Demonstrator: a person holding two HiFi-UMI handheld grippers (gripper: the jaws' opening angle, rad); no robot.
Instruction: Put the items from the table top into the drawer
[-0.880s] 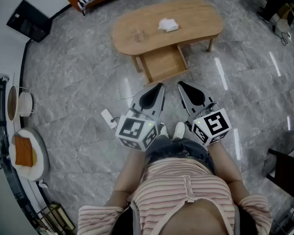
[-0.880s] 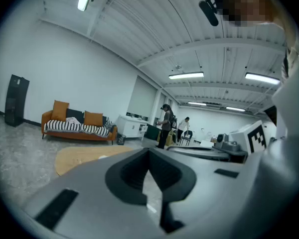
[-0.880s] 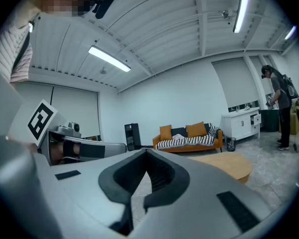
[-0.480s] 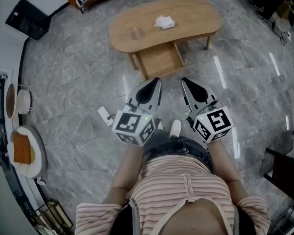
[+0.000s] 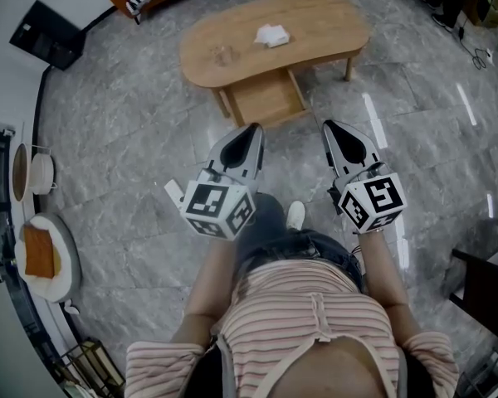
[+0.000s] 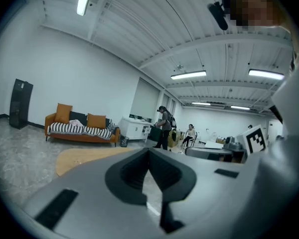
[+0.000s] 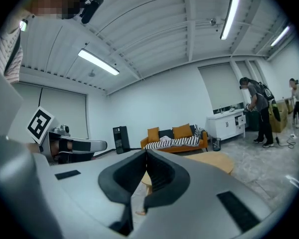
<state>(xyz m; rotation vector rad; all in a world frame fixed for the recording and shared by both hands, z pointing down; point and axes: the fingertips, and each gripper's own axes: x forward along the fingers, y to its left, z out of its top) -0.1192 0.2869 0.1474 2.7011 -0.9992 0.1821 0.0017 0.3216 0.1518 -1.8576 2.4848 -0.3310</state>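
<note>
drawer (image 5: 266, 99) open under bench (image 5: 340, 23) front; white crumpled item (image 5: 271, 35) on bench top; left tongs (image 5: 253, 129), right tongs (image 5: 329, 127) short of bench, both closed, empty.

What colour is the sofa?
The sofa is orange, with black-and-white stripes on the seat. It shows best in the right gripper view.

White crumpled cloth (image 5: 271, 35) lies on the table (image 5: 332, 23); drawer (image 5: 266, 98) stands open.
</note>
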